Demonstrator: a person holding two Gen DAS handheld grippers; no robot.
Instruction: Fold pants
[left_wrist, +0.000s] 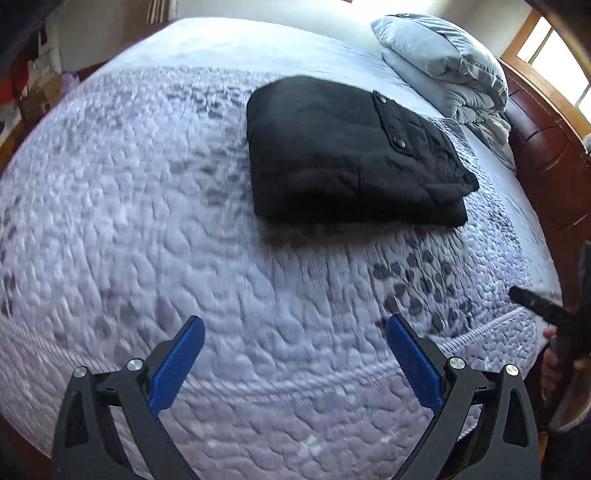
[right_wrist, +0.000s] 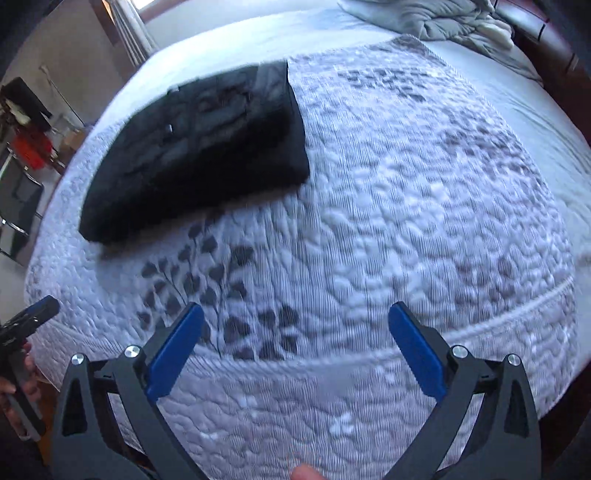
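The black pants (left_wrist: 351, 155) lie folded into a compact rectangle on the quilted white-and-grey bedspread (left_wrist: 184, 221), a flap with snap buttons on top. In the right wrist view the pants (right_wrist: 203, 147) lie at the upper left. My left gripper (left_wrist: 295, 325) is open and empty, held above the bedspread, well short of the pants. My right gripper (right_wrist: 295, 314) is open and empty too, over the leaf-patterned part of the quilt, to the right of the pants and apart from them. Each gripper shows at the edge of the other's view.
A pile of grey-blue folded bedding and pillows (left_wrist: 443, 62) sits at the far right by the dark wooden headboard (left_wrist: 546, 155). The bed's near edge runs just below both grippers. Chairs and clutter (right_wrist: 26, 147) stand left of the bed.
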